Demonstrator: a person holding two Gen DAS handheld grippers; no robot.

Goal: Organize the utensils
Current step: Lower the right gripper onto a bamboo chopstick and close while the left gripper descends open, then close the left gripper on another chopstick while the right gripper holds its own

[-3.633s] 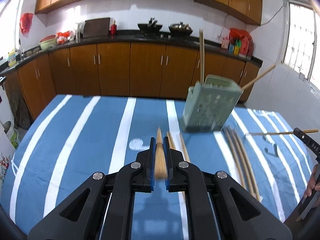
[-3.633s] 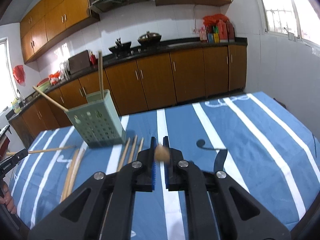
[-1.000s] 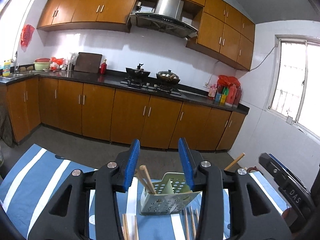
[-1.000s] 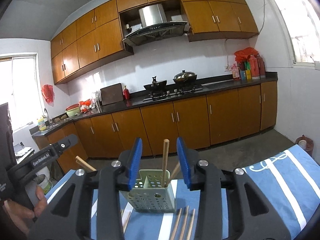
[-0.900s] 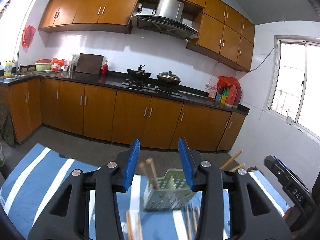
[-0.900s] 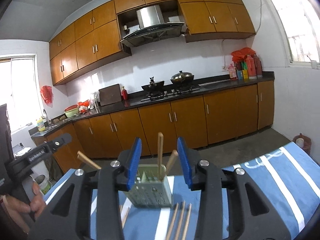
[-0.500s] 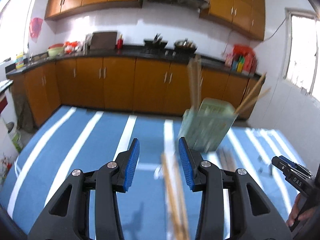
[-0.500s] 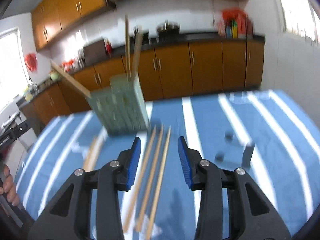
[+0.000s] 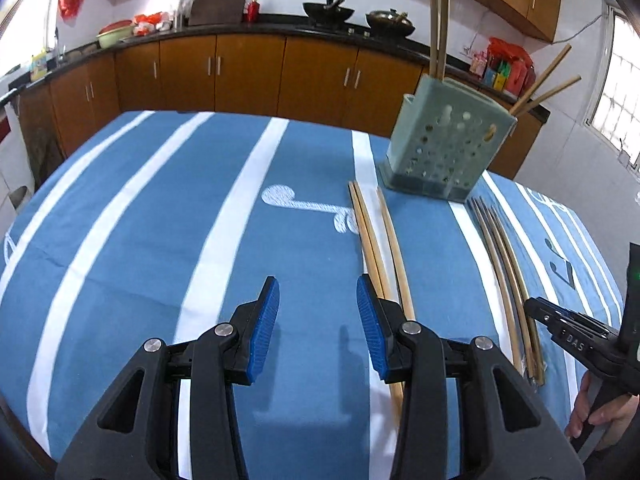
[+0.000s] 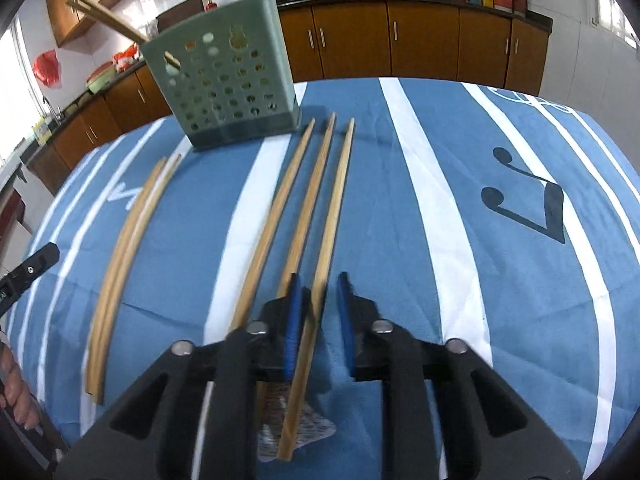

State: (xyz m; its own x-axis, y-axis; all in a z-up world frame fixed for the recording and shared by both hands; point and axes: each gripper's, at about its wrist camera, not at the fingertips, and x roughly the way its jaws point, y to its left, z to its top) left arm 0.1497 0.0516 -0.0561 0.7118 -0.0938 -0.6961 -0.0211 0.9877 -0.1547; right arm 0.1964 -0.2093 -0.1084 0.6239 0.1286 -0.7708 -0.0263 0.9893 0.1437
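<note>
Blue cloth with white stripes (image 9: pixel 132 220) covers the table under both grippers.

Right gripper (image 10: pixel 318 312): the jaws are closing. One pale wooden chopstick (image 10: pixel 334 204) runs lengthwise through the gap, lying against the left pad; a gap remains between it and the right pad, so the pads do not yet clamp it. Its near end passes under the gripper body and ends over a small printed label on the cloth. Two more pale chopsticks (image 10: pixel 280 200) lie just left of the jaws, roughly parallel to the first, with their far tips close to the base of the holder. Farther left of the jaws lies a separate pair of chopsticks (image 10: pixel 124 248), side by side.

Green perforated utensil holder (image 10: pixel 228 80): stands upright ahead of the right jaws and slightly to their left. Chopsticks project from its top, some upright and some leaning outward to the left.

Left gripper (image 9: pixel 318 316): the jaws stand apart with nothing between them; only cloth shows in the gap. Three pale chopsticks (image 9: pixel 374 240) lie just beside the right jaw, which hides part of them. A bundle of darker chopsticks (image 9: pixel 504 272) lies farther right. The holder stands ahead and to the right of these jaws.

The right gripper's black body shows at the right edge of the left view, with a hand (image 9: pixel 596 412) on its handle.
</note>
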